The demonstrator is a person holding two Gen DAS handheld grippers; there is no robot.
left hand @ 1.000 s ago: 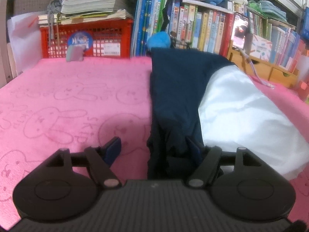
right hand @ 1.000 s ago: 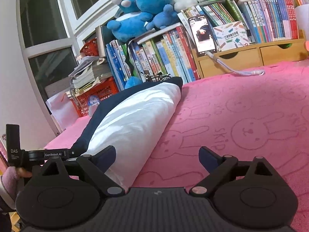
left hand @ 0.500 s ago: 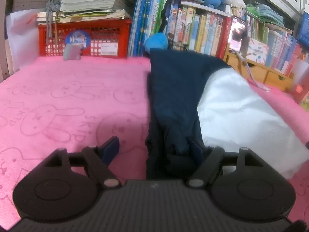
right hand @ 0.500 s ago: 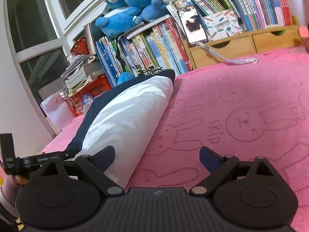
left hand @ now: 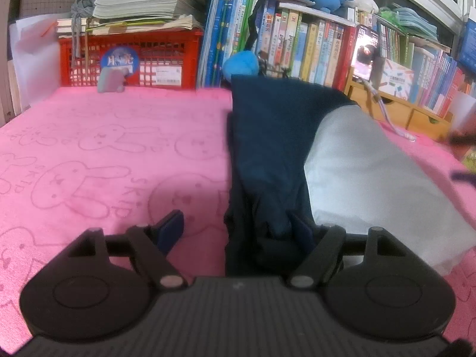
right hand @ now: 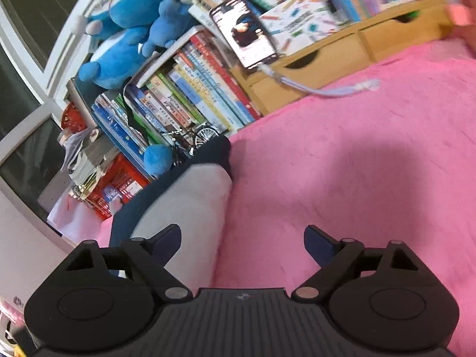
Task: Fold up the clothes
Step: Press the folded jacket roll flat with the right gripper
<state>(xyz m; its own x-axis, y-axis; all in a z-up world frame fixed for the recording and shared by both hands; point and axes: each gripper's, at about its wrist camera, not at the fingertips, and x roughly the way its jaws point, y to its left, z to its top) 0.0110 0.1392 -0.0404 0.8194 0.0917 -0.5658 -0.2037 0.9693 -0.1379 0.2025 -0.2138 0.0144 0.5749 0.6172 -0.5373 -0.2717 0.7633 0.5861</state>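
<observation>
Your left gripper (left hand: 238, 229) stands open over the navy-and-white garment's (left hand: 267, 148) near end. Your right gripper (right hand: 242, 242), jaws closing on nothing, has the garment (right hand: 193, 208) at 10 o'clock on the pink blanket (right hand: 357, 163).

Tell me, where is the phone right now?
The phone leans on the books behind the wooden drawers, upper middle in the right wrist view, its cable trailing onto the pink blanket.

Pink rabbit-print blanket (left hand: 89, 154) as the work surface

On it lies a navy-and-white garment (left hand: 267, 136); a white cable (right hand: 333, 89) trails on near the far edge.
</observation>
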